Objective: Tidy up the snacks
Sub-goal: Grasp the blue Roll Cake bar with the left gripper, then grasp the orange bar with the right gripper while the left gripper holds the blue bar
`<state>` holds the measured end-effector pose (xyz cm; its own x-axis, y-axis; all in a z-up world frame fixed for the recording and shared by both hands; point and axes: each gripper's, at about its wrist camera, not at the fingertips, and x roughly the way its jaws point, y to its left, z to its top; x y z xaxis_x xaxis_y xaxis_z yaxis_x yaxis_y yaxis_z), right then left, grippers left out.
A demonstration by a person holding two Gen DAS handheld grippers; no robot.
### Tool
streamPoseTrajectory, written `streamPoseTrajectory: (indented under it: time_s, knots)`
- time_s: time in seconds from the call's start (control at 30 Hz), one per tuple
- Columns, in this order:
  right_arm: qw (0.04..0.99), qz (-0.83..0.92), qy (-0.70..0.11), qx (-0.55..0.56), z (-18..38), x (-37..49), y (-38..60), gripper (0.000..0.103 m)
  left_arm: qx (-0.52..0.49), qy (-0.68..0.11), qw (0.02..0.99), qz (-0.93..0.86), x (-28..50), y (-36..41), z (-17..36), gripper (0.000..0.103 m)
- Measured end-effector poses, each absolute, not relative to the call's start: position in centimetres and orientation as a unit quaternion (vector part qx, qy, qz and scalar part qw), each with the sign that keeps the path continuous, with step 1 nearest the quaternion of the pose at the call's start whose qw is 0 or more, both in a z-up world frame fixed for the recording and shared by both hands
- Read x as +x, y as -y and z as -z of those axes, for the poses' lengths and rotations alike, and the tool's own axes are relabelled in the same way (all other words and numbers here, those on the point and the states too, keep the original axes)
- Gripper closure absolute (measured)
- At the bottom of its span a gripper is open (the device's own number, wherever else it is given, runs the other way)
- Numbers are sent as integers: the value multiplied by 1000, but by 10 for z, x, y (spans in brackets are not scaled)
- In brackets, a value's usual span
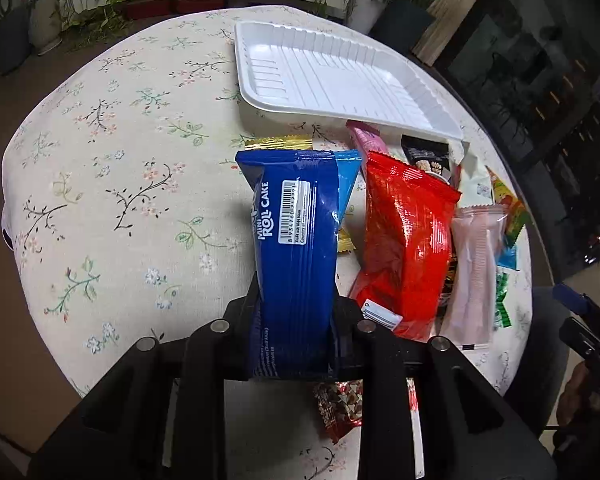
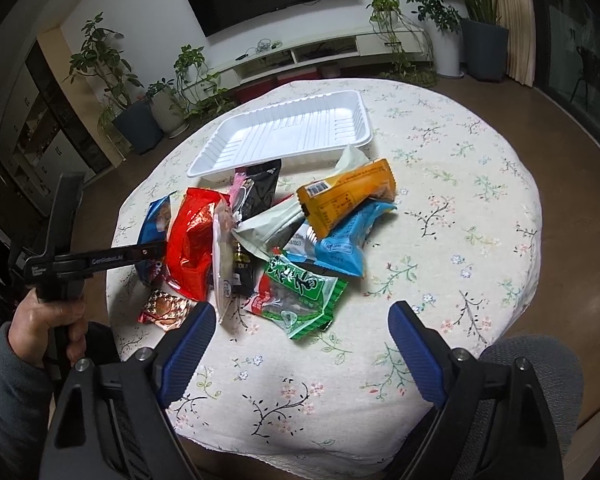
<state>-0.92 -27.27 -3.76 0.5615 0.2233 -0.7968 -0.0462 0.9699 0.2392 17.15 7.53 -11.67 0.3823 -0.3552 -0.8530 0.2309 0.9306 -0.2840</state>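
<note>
My left gripper (image 1: 296,316) is shut on a blue Mini Roll Cake pack (image 1: 296,236), held upright above the table; the pack also shows in the right wrist view (image 2: 156,224) beside the left gripper (image 2: 156,248). An empty white tray (image 1: 332,76) lies beyond it, also seen in the right wrist view (image 2: 284,132). A pile of snacks sits in front of the tray: a red bag (image 2: 192,240), an orange pack (image 2: 348,196), a light blue pack (image 2: 340,244), a green pack (image 2: 300,296). My right gripper (image 2: 300,320) is open and empty, near the green pack.
The round table has a floral cloth (image 2: 440,208). A small red-brown candy pack (image 2: 164,308) lies at the pile's near left. A pink pack (image 1: 472,272) lies right of the red bag (image 1: 404,240). Plants and a TV stand are behind the table.
</note>
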Motion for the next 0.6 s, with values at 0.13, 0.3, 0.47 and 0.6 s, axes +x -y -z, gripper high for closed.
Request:
streamPoseTrajectory:
  time_s: [0.13, 0.3, 0.47, 0.6]
  knots:
    - [878, -72, -464, 94, 40, -1, 275, 14, -80, -516, 833, 182, 162, -83, 112, 80]
    - [862, -69, -468, 181, 44, 26, 305, 14, -101, -505, 836, 189, 147, -90, 105, 80]
    - [827, -74, -469, 301, 59, 62, 340, 19, -119, -500, 836, 190, 140, -98, 105, 80]
    - [777, -85, -486, 390, 83, 88, 358, 34, -125, -500, 835, 193, 136, -99, 107, 80]
